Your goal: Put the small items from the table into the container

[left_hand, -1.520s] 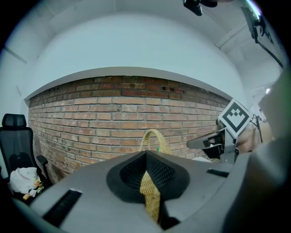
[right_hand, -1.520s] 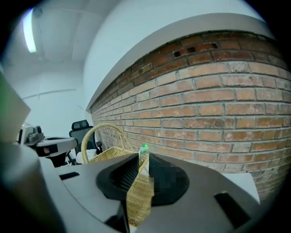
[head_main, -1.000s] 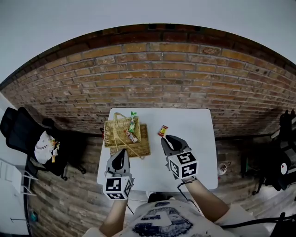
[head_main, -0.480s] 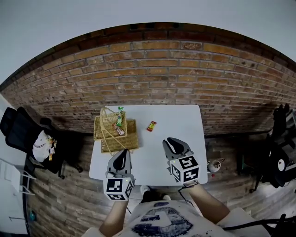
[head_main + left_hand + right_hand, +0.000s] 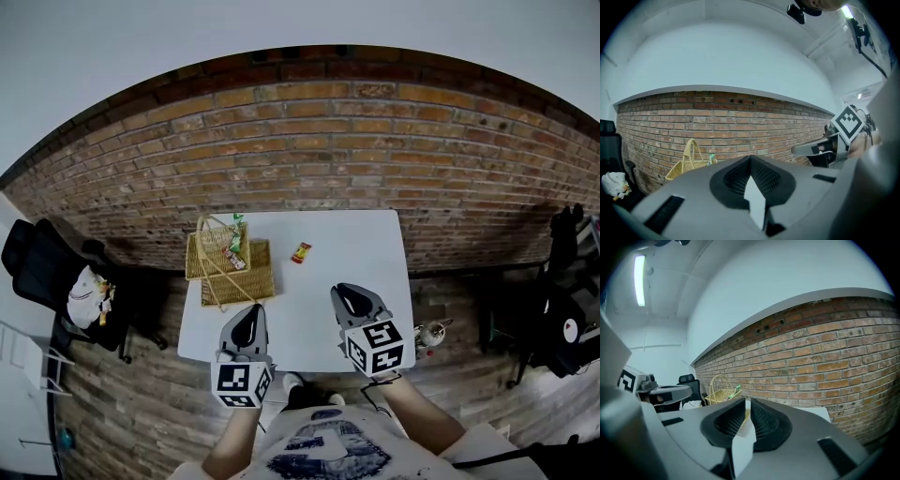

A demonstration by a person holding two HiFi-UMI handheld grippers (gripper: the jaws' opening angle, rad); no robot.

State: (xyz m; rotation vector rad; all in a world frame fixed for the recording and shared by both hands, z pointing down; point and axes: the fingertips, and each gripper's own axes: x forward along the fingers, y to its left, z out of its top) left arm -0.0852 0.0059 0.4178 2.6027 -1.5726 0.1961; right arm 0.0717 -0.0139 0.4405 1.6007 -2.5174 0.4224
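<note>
The left gripper (image 5: 249, 317), jaws together, and the right gripper (image 5: 345, 292), jaws closing on nothing with a slim gap between them, hovered at the near edge of a white table (image 5: 361, 253). Ahead across bare tabletop lay a red-and-yellow candy (image 5: 301, 252). A wicker basket (image 5: 255, 281) of wrapped snacks (image 5: 235, 251) stood ahead of the left gripper. Beyond ran a brick wall (image 5: 309, 141).
</note>
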